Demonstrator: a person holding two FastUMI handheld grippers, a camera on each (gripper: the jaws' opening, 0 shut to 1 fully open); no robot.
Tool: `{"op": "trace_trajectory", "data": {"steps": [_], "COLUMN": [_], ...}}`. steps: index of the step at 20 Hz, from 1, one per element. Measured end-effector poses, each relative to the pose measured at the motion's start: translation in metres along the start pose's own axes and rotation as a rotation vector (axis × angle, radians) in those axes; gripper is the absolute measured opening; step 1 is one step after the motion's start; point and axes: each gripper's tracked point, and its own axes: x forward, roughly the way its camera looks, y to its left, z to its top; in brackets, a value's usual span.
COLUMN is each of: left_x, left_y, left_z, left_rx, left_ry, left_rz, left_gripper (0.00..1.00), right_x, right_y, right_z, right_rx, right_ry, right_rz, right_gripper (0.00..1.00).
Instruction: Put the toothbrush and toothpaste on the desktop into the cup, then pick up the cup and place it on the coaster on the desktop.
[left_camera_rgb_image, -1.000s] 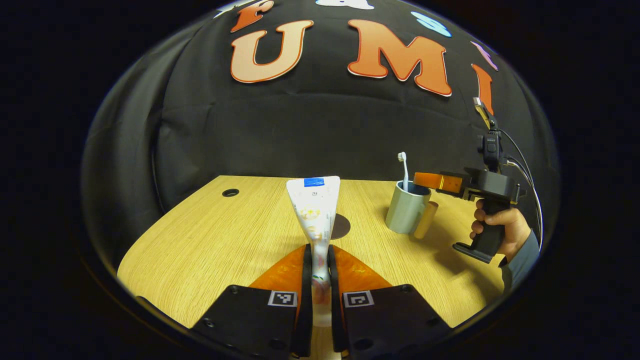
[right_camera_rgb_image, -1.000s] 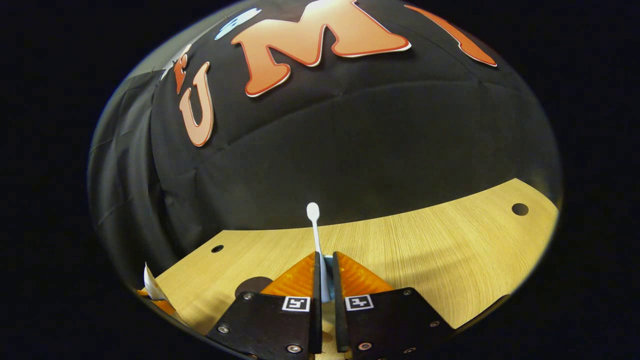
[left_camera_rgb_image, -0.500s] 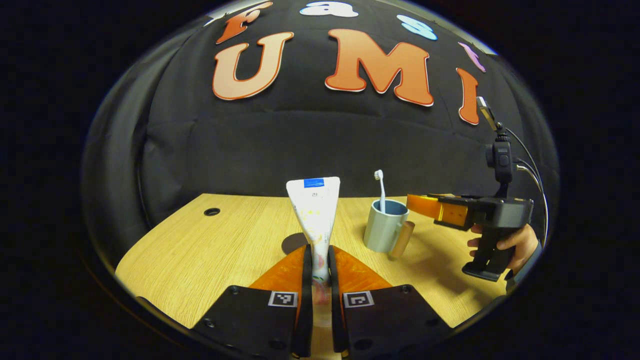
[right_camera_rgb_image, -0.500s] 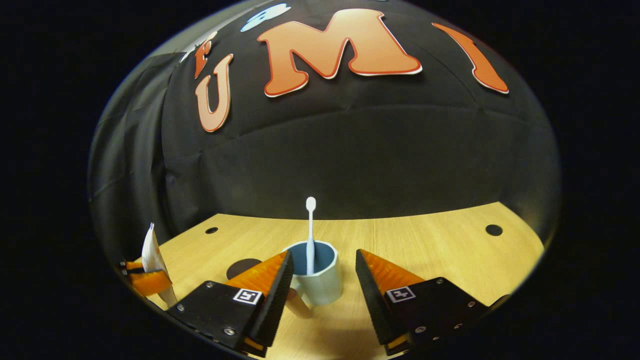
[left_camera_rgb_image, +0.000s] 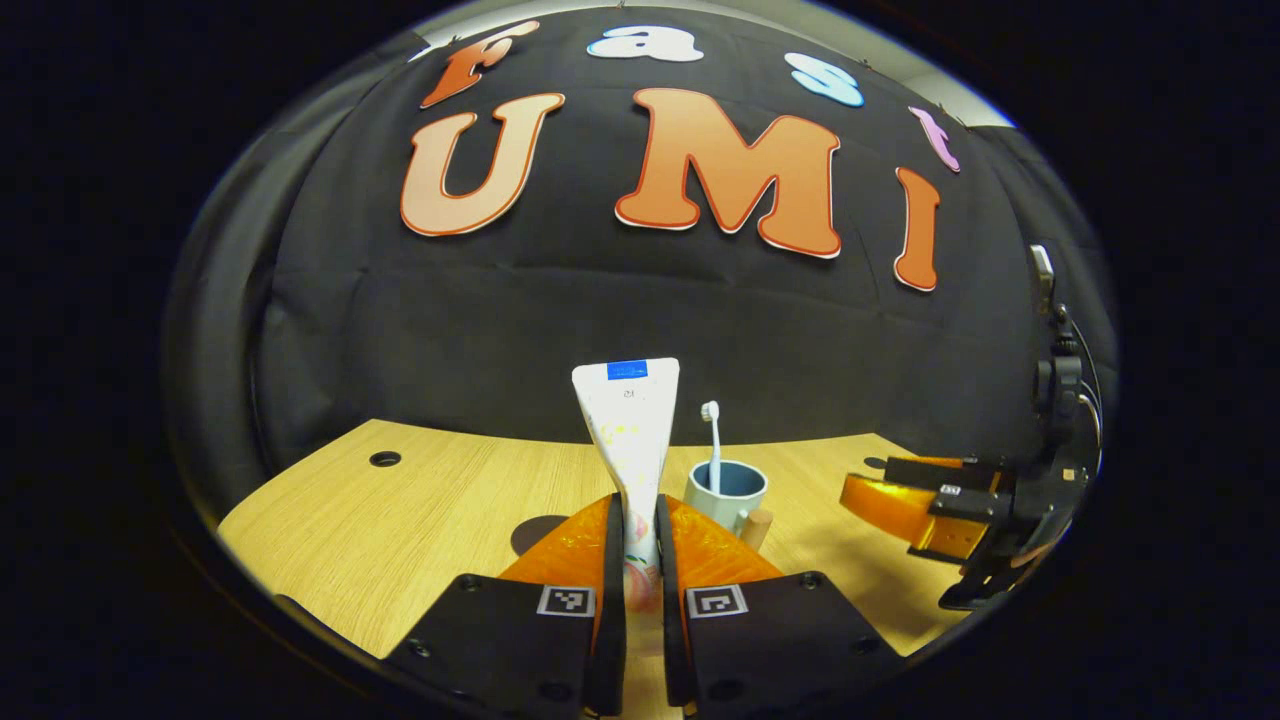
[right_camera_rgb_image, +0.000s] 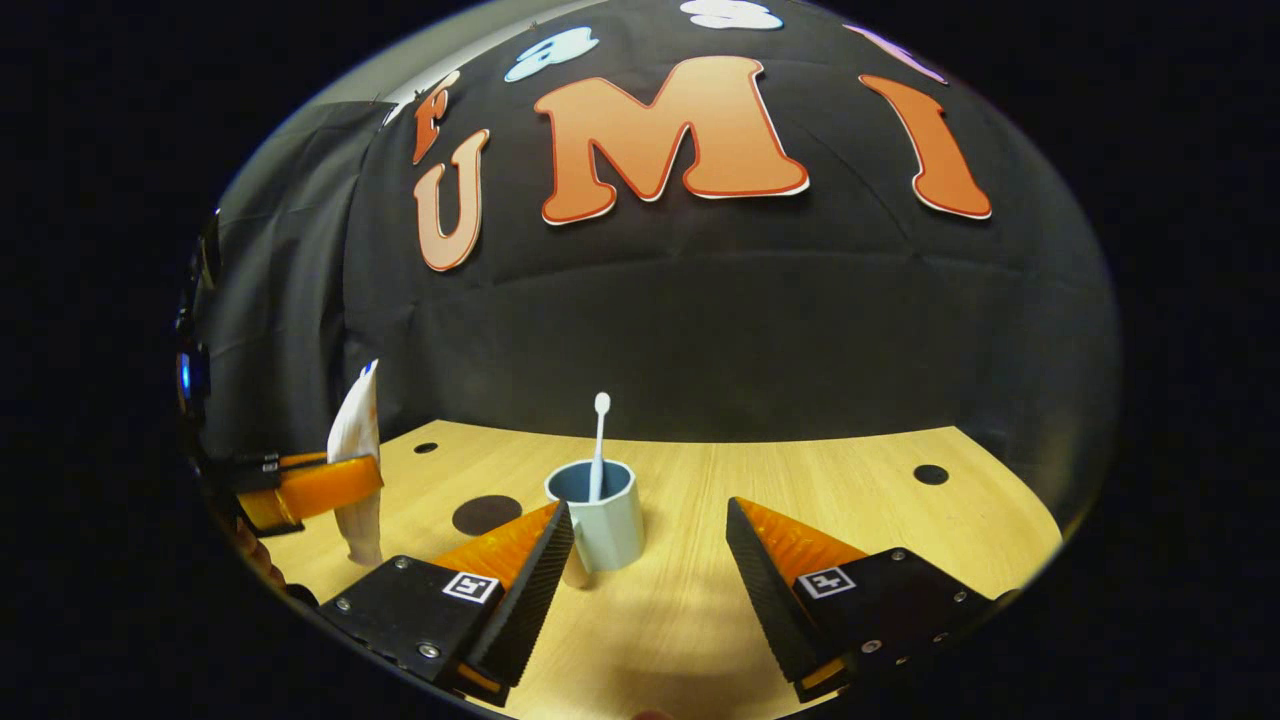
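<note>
My left gripper is shut on a white toothpaste tube that stands upright with its crimped end up. Just right of it and farther off, a pale cup with a wooden handle holds a white toothbrush, head up. A dark round coaster lies left of the cup. In the right gripper view, my right gripper is open, a little short of the cup and toothbrush. The coaster is to the cup's left. The left gripper holds the tube at the far left.
The wooden desktop has small round cable holes near its back corners. The right gripper hangs over the desk's right side in the left gripper view. Black cloth wall stands close behind the desk.
My right gripper let go of the toothbrush in the cup, opened and drew back to the right. My left gripper carried the toothpaste tube closer to the cup.
</note>
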Motion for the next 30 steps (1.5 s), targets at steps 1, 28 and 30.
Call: {"op": "trace_trajectory", "data": {"steps": [1, 28, 30], "left_x": [0.004, 0.148, 0.157], "left_y": [-0.005, -0.079, -0.085], "left_z": [0.004, 0.046, 0.040], "left_rx": [-0.005, -0.068, -0.054], "left_ry": [-0.012, -0.192, -0.186], "left_rz": [-0.005, -0.102, -0.121], "left_gripper": [0.19, 0.19, 0.19], "right_x": [-0.006, -0.053, -0.052], "right_y": [-0.003, -0.043, -0.046], "right_z": [-0.002, -0.044, -0.045], "right_rx": [-0.003, 0.017, 0.018], "right_ry": [-0.001, 0.023, 0.020], "right_rz": [0.003, 0.046, 0.041], "right_gripper": [0.93, 0.96, 0.96]}}
